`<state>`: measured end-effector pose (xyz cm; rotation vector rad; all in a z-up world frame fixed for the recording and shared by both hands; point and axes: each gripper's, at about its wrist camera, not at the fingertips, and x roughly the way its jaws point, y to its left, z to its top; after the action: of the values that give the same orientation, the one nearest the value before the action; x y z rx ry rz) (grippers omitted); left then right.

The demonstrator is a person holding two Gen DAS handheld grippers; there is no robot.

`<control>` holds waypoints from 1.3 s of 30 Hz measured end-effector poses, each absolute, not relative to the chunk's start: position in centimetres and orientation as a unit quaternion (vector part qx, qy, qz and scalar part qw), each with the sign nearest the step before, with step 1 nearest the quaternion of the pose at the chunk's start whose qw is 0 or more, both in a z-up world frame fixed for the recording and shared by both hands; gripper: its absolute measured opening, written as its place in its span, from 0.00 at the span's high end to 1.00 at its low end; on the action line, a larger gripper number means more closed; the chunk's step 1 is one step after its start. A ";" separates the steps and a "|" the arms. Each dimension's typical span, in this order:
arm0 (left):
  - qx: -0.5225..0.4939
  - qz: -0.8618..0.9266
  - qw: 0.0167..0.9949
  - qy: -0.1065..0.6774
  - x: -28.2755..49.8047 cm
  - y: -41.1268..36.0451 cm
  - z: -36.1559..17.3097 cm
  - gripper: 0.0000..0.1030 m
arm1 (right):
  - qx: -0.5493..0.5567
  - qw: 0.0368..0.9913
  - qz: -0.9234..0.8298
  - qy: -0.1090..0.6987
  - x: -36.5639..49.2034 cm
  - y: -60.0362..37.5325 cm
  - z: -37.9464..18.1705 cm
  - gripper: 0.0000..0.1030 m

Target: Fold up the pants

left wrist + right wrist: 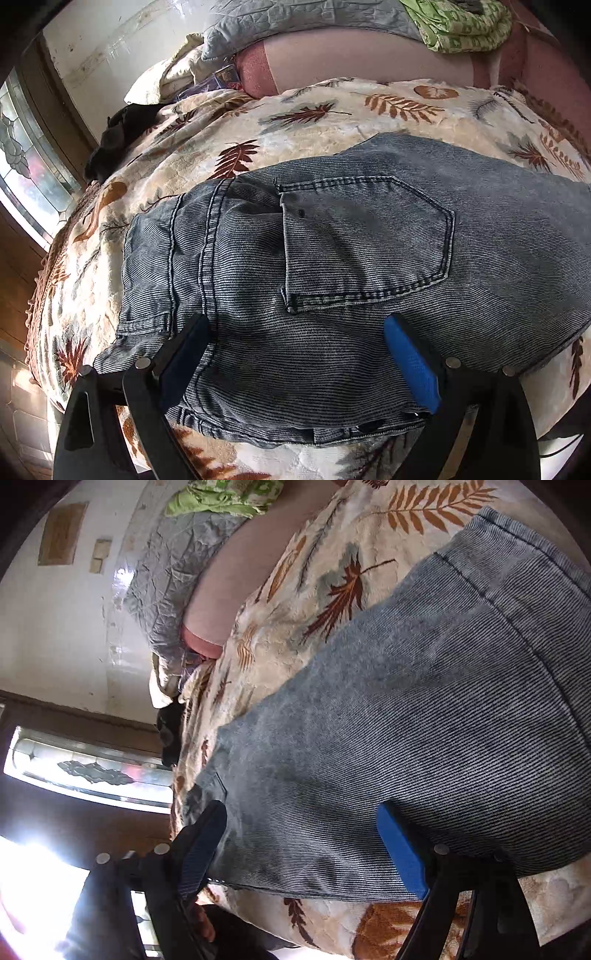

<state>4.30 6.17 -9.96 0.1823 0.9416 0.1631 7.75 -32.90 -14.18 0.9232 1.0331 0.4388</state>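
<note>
Left hand-held gripper (295, 332) alone over pocket (365, 243).

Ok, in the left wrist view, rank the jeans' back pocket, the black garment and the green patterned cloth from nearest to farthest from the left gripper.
1. Back pocket on the jeans, just ahead of the left gripper.
2. Black garment, at the bed's left edge.
3. Green patterned cloth, far end, upper right.

Right hand-held gripper (301, 834) spread wide, grey denim pants (424, 738) between its fingers, leaf-print blanket (332, 572) beyond
</note>
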 end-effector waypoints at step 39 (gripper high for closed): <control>0.037 -0.064 0.881 0.468 9.1 -14.5 -11.9 0.07 | 0.479 0.764 -0.009 0.432 1.1 -47.4 -15.0 0.62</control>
<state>9.10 -14.48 -11.86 0.0777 0.9743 -0.1340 1.15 -47.40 -15.00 1.0410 0.9385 -0.0199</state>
